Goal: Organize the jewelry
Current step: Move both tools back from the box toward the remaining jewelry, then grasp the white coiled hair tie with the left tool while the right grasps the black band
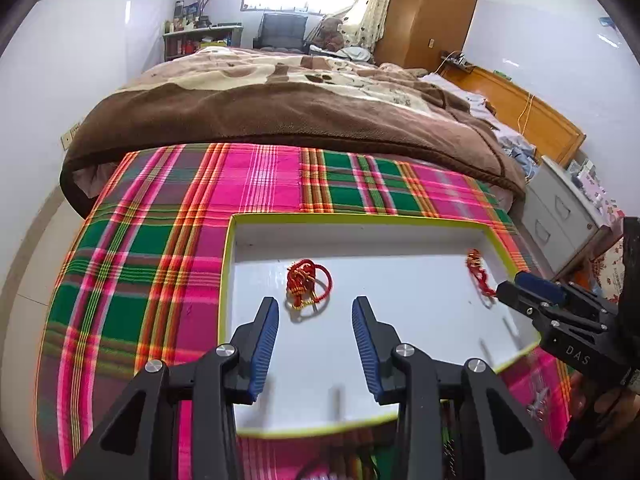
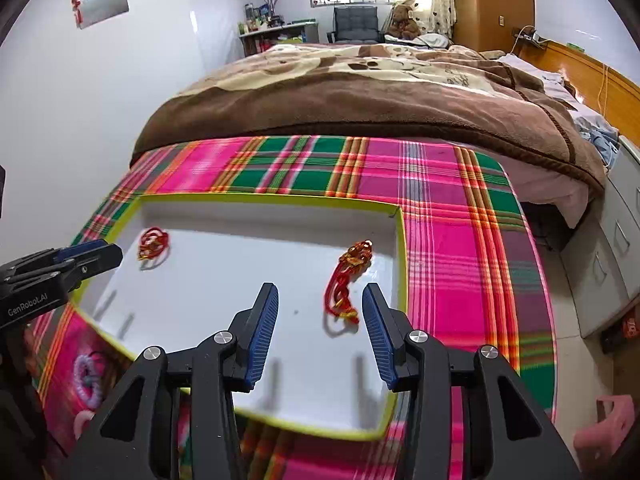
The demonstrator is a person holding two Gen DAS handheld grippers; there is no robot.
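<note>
Left gripper [image 1: 315, 310] jaws are standing apart, nothing between the pads; the blue-ribbed fingers [image 1: 264, 344] are hanging just above the white floor of the tray. Right gripper [image 2: 320, 298] is showing the same: jaws wide, empty, pads clear of everything. Neither one is gripping anything.

The left red cord bracelet [image 1: 306, 286] is lying loose on the tray floor just ahead of the left jaws, coiled in a small heap with gold beads in it. The right red cord piece [image 2: 348, 280] is lying stretched out just ahead of the right jaws, gold charm at the far end, tassel end nearest the right-hand finger, near the tray's right wall. The two pieces are sitting well apart, one toward each side of the tray, probably spaced so the cords are not tangling and each hand is working its own side.

The tray [image 1: 352, 219], shallow and white with a yellow-green rim, is resting on a plaid cloth [image 1: 160, 240] over a bench at the foot of the bed [image 1: 280, 112]. Both grippers are angling down from the near edge, each one's tip showing at the margin of the other's view.

More to sort, I judge: purple and pink hair ties [image 2: 86, 376] are lying on the cloth outside the tray's near-left corner, and something small and pale is sitting off the near-right corner in the left view, too blurred to name. Both pieces in the tray look placed, so the next move is likely reaching back for those.
</note>
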